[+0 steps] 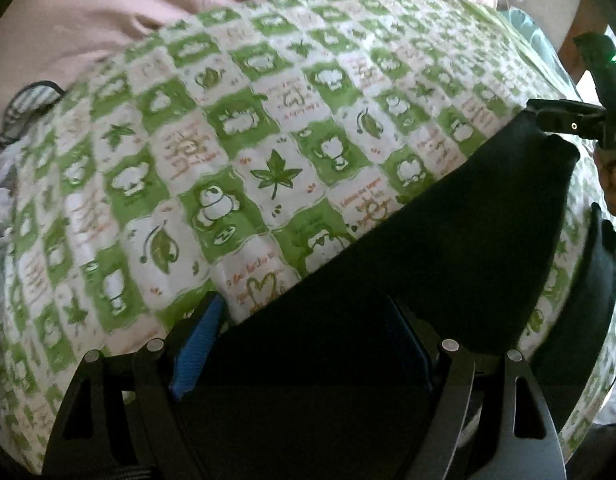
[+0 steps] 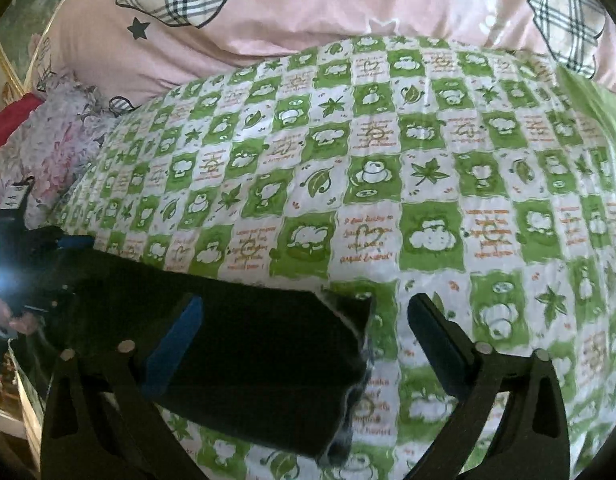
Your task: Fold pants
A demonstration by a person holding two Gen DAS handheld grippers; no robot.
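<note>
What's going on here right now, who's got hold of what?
A person works two handheld grippers over dark navy fabric pants spread on a green-and-white checked quilt. The left gripper and the right gripper each have open jaws around the fabric, not yet clamped. A pink duvet lies behind.

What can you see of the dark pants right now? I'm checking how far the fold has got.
The pants look black, soft and matte, lying as a long flat band across the green-and-white checked quilt. One end shows a frayed, paler edge. That end lies between the open fingers of the right gripper; the other lies between those of the left gripper. Whether the cloth is already doubled over cannot be told.
</note>
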